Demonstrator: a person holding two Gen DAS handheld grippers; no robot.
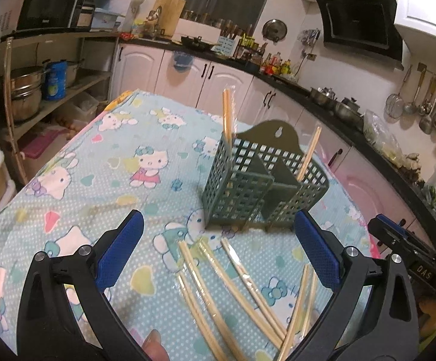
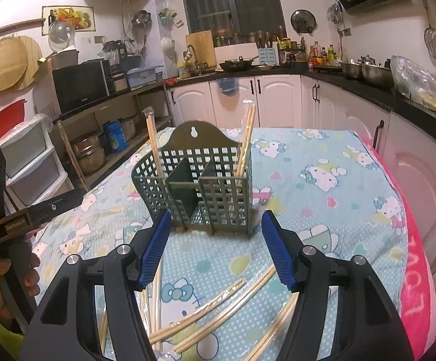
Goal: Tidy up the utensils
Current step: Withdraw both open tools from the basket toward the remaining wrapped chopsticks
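Note:
A green slotted utensil holder [image 1: 260,186] [image 2: 200,186] stands on the cartoon-print tablecloth [image 1: 97,162] [image 2: 323,186]. One wrapped pair of chopsticks [image 1: 227,114] [image 2: 153,141] stands in one end compartment, another pair [image 1: 309,153] [image 2: 246,138] leans in the other. Several wrapped chopstick pairs [image 1: 218,294] [image 2: 218,307] lie loose on the cloth in front of the holder. My left gripper [image 1: 218,225] hangs open above them, nothing between its blue pads. My right gripper [image 2: 216,225] is open too, over the same pile, its fingers framing the holder's base.
Kitchen counters [image 2: 278,72] with pots and bottles run behind the table. A shelf with a microwave [image 2: 81,85] and pots stands at the left. A pink towel [image 2: 416,270] lies along the table's right edge. A hand [image 2: 13,270] holds the left gripper's handle.

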